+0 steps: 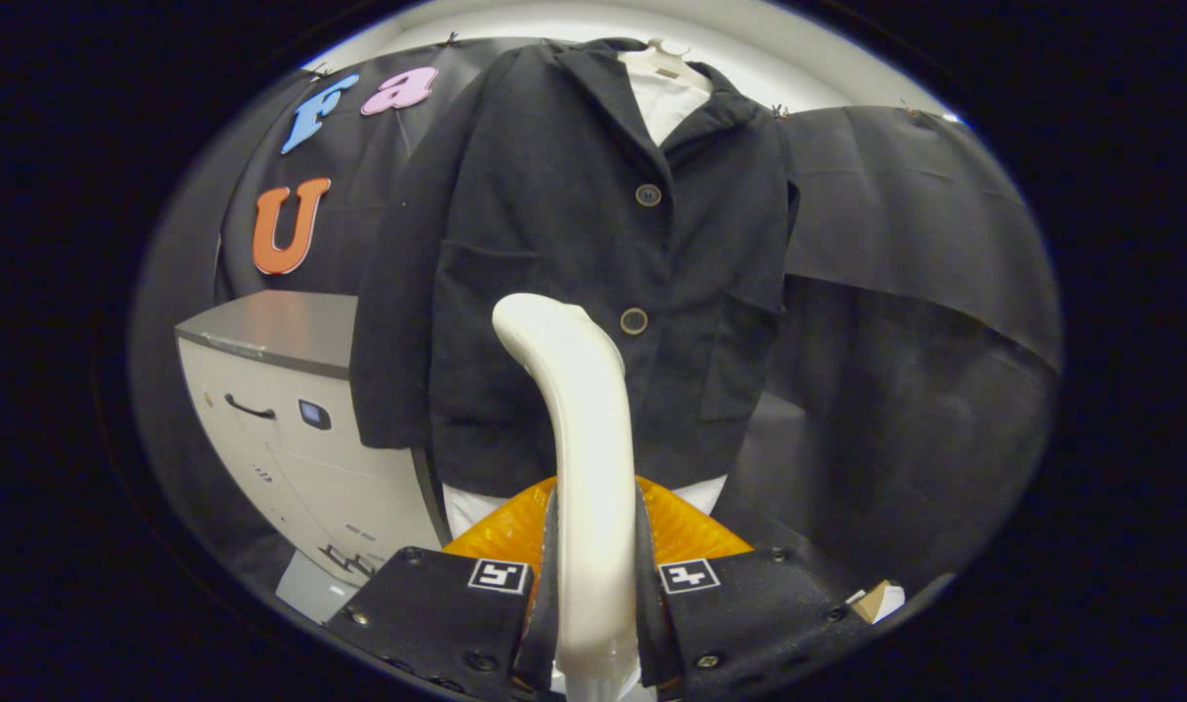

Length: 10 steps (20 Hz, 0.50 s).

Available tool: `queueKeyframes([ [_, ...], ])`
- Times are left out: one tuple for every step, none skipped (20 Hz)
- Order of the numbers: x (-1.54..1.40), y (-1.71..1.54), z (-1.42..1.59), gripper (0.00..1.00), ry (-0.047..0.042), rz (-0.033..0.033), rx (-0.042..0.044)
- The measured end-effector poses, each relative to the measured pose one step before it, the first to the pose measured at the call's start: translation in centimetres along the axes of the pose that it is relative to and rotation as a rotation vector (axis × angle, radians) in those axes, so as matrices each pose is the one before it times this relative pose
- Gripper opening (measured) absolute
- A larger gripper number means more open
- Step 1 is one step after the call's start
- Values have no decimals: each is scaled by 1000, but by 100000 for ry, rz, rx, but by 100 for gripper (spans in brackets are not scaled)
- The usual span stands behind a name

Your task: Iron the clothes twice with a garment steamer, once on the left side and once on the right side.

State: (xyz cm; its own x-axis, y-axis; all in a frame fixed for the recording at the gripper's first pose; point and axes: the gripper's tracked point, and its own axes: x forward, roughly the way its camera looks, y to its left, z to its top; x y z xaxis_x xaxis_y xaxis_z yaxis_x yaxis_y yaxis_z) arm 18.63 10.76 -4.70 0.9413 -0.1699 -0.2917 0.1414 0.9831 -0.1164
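Note:
A dark jacket (pixel 593 253) with two buttons hangs on a white hanger (pixel 673 60) over a white shirt (pixel 663 102), straight ahead of me. My gripper (pixel 593 546) is shut on the cream handle of the garment steamer (pixel 578 429), which rises upright between the fingers. The steamer's curved head reaches up to the jacket's lower front, just left of the lower button (pixel 634 321). Whether the head touches the cloth I cannot tell. White shirt hem shows below the jacket.
A white and grey cabinet-like machine (pixel 291 419) stands to the left of the jacket. Black cloth (pixel 905 273) drapes the wall behind and to the right. A small cardboard piece (pixel 881 600) lies low on the right.

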Motion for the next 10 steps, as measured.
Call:
queueKeyframes([
  [65, 65, -907, 35, 1658, -29, -916],
  [53, 196, -829, 35, 1529, 180, -667],
  [124, 194, -1005, 35, 1950, 136, -900],
  [106, 136, -1120, 35, 2282, -21, -601],
  [134, 142, -1080, 35, 2524, -171, -614],
  [183, 80, -1157, 35, 2598, 137, -485],
  [138, 193, -1091, 35, 2256, 384, -485],
  [205, -40, -976, 36, 1865, 185, -430],
  [134, 6, -808, 36, 1569, 169, -812],
  [64, -17, -637, 36, 1249, -8, -356],
])
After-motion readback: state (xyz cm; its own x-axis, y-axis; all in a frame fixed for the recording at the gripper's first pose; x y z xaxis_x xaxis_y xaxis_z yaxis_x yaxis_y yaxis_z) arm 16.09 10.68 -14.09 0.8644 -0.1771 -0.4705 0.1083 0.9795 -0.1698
